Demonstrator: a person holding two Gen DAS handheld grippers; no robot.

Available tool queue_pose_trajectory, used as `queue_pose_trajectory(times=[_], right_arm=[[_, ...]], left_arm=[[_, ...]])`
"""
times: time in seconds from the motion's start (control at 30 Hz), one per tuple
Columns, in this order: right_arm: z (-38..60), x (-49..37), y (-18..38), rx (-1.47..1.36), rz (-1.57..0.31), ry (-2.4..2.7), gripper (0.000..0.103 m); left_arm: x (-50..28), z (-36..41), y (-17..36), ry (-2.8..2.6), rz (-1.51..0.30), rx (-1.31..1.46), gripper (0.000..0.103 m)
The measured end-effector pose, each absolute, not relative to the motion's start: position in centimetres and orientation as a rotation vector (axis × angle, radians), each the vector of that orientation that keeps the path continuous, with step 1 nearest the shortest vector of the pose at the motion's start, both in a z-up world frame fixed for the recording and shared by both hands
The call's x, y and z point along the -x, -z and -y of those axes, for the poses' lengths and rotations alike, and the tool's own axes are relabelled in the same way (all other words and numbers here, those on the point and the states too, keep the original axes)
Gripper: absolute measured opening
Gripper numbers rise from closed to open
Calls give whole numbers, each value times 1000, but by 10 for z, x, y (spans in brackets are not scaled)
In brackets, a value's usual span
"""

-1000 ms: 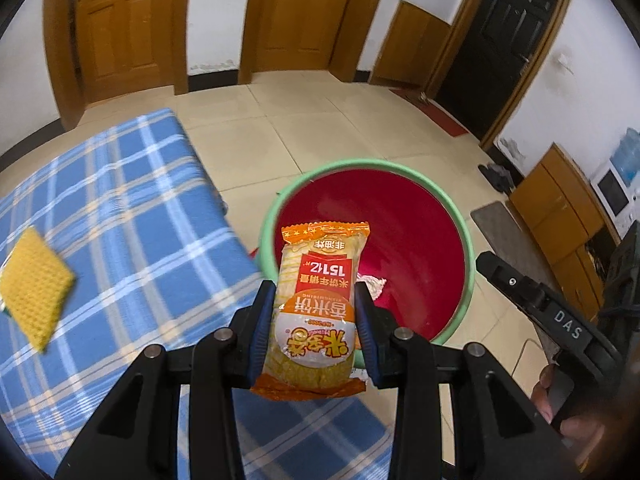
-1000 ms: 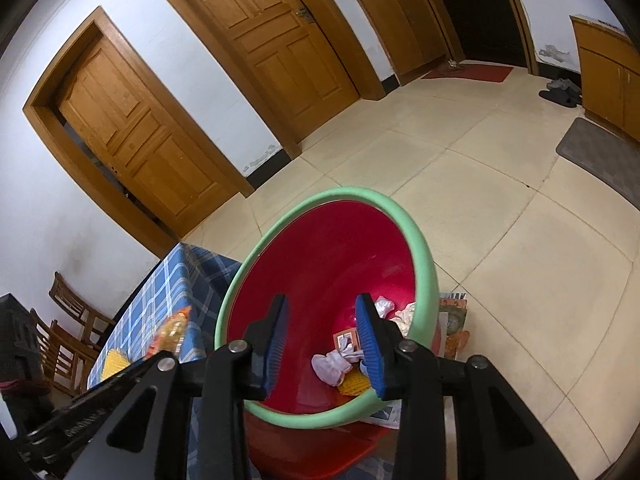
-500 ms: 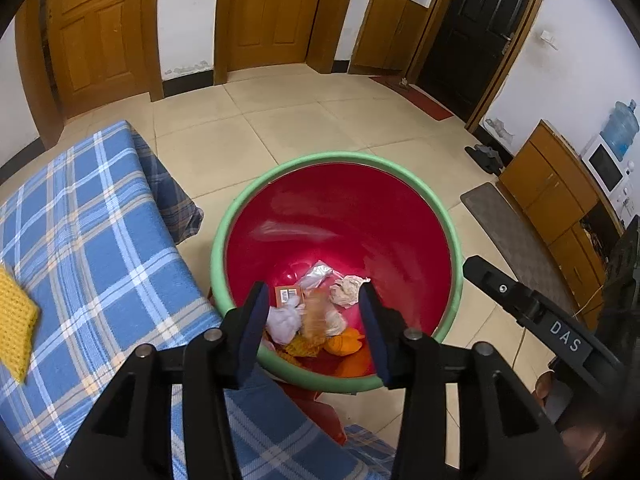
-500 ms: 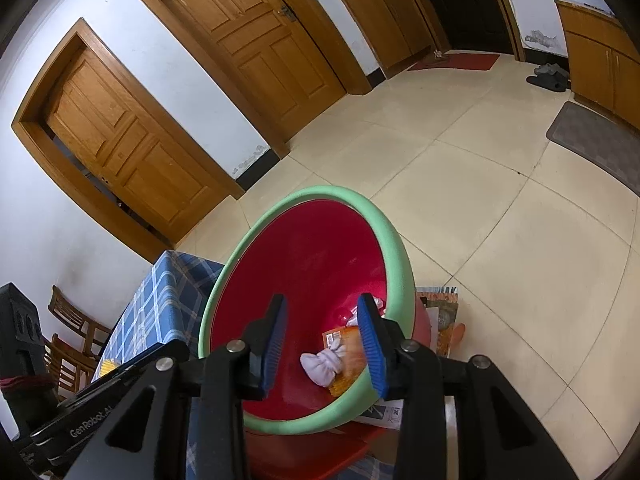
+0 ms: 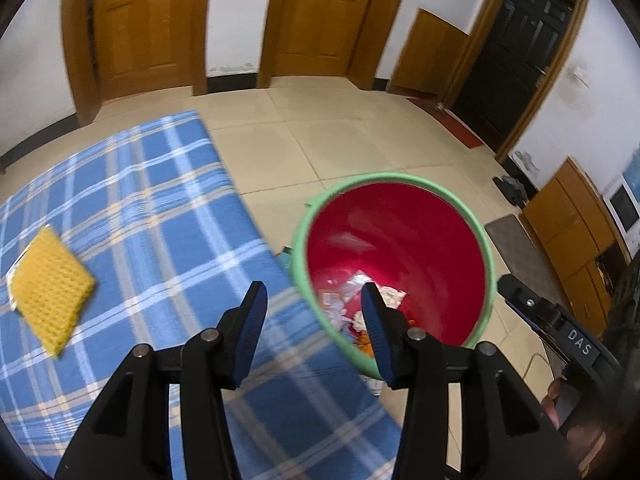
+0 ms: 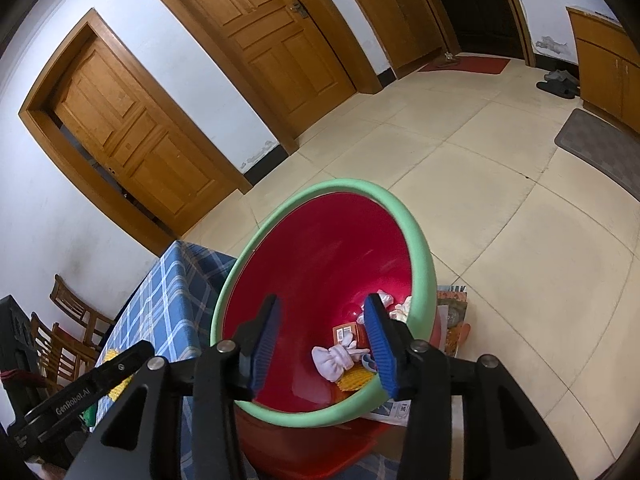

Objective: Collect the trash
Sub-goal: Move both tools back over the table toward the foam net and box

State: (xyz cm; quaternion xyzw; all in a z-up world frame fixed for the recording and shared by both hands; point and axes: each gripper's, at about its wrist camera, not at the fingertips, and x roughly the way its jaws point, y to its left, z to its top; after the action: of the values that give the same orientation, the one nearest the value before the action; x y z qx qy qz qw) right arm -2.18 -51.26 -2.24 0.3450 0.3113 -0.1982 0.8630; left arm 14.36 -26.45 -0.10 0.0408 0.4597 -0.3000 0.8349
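Note:
A red bin with a green rim (image 5: 486, 248) stands on the floor beside the table; it also shows in the right wrist view (image 6: 424, 264). Crumpled white tissue (image 6: 334, 360), a small orange box (image 6: 346, 334) and yellow wrappers lie in its bottom. A yellow knitted sponge (image 5: 48, 286) lies on the blue checked tablecloth (image 5: 160, 240) at the left. My left gripper (image 5: 312, 312) is open and empty above the table's edge, left of the bin. My right gripper (image 6: 322, 320) is open and empty above the bin's near rim.
Wooden doors (image 5: 140, 28) line the far wall. Wooden chairs (image 6: 68, 320) stand at the table's far side. A wooden cabinet (image 5: 576, 232) and a grey mat (image 5: 516, 240) are to the right. Papers (image 6: 452, 320) lie on the floor behind the bin.
My left gripper opened and dropped the orange snack packet into the bin, then swung left back over the table. The right gripper stayed open over the bin.

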Motion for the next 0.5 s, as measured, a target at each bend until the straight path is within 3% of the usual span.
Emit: queue_pose_trajectory(times=[0.5], right_arm=[[501, 14, 26, -710, -682, 404, 56]], left_arm=[[-175, 175, 9, 416, -978, 32, 51]])
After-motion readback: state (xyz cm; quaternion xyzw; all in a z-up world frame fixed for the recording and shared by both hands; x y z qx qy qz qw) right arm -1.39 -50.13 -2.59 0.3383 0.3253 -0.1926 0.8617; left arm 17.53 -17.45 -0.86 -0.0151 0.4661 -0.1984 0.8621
